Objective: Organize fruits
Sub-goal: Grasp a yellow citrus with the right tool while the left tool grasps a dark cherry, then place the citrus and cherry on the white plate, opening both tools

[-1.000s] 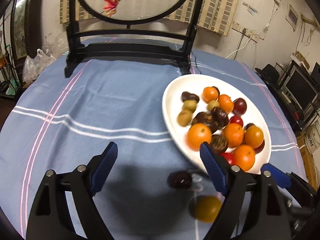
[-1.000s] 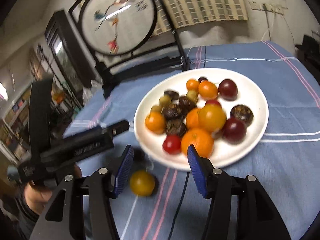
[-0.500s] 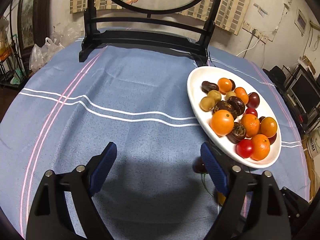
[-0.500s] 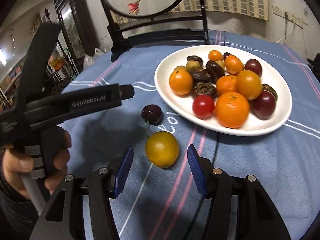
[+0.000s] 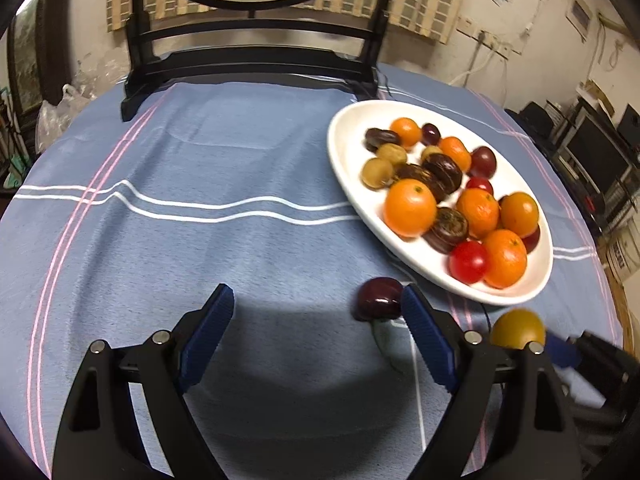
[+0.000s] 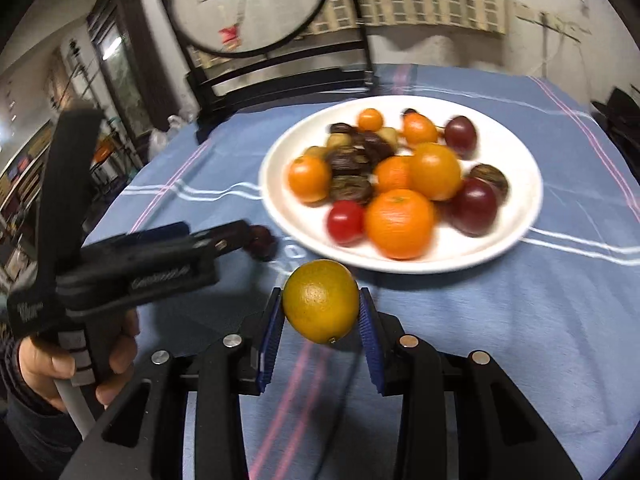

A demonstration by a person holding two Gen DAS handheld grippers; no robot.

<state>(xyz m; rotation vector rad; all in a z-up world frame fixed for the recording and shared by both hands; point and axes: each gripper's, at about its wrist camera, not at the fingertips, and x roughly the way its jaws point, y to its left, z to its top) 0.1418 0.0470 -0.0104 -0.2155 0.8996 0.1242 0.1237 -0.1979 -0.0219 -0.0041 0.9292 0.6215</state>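
Observation:
A white plate holds several oranges, red tomatoes and dark fruits. A yellow-green citrus fruit sits between the blue pads of my right gripper. Its jaws are closing and both pads touch the fruit. A dark cherry lies on the blue cloth in front of the plate. My left gripper is open over the cloth. The cherry lies just inside its right fingertip, with nothing gripped.
A dark wooden stand with a round embroidered screen rises at the table's far edge. A hand holds the left gripper's handle at the left. Bare striped cloth spreads left of the plate. Shelves and monitors stand beyond the table's right side.
My right gripper's pads have come in from either side of the yellow-green fruit and now touch it. The left gripper stays wide open; the cherry now shows beside its right finger.

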